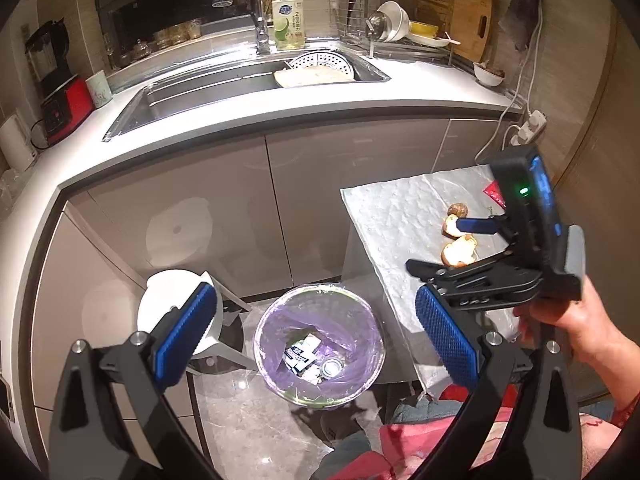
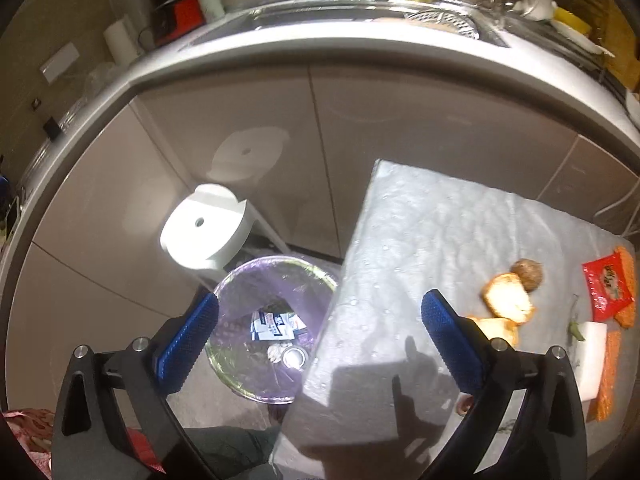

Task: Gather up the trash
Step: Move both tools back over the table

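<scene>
With jaws wide and empty, the right hand-held gripper (image 2: 320, 340) hangs over the tabletop (image 2: 400, 260) edge beside the bin (image 2: 240, 384), nearer than the wide-open left hand-held gripper (image 1: 316, 330) to the 2 bread pieces (image 2: 508, 300) lying right of it.

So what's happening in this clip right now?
A person with a claw in each hand is clearing trash off a covered table into a purple-lined bin on the floor. Both the left claw and the right claw are open and empty. The bin already holds a small carton and a can. Bread pieces and a red wrapper remain on the table.
</scene>
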`<state>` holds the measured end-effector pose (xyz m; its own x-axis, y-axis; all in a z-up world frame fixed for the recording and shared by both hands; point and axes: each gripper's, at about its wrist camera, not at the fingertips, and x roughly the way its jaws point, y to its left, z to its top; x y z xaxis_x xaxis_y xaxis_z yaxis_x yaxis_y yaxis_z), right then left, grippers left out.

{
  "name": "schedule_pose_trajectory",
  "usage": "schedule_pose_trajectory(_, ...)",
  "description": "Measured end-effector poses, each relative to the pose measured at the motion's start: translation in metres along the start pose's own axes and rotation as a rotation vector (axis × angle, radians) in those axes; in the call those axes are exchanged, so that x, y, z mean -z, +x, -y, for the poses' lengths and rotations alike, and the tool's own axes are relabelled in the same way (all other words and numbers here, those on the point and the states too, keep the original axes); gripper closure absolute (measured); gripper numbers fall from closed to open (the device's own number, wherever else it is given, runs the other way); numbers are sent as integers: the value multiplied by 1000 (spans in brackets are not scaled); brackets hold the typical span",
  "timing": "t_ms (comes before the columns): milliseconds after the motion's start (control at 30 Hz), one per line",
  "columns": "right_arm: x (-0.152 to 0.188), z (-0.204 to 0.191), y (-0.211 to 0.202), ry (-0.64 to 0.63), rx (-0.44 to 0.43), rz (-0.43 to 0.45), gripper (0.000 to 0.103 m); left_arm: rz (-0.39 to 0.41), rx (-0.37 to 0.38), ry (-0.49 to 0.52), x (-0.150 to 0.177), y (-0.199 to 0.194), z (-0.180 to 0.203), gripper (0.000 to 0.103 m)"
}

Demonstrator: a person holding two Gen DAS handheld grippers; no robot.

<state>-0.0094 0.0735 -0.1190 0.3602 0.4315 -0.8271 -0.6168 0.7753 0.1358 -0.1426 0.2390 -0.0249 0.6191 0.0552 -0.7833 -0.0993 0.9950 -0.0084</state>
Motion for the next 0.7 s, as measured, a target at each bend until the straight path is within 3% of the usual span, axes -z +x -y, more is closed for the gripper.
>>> schedule_pose_trajectory(167,6,53,-66,86,109,106,2,-8,43,34,-10,15,25,8)
schedule_pose_trajectory(300,21,102,-100,170,185,131,2,-29,97,79,-18,36,55,8)
schedule_pose_trajectory(700,75,192,-143,322,308,120,2,-106,277,255,-29,142,165,8)
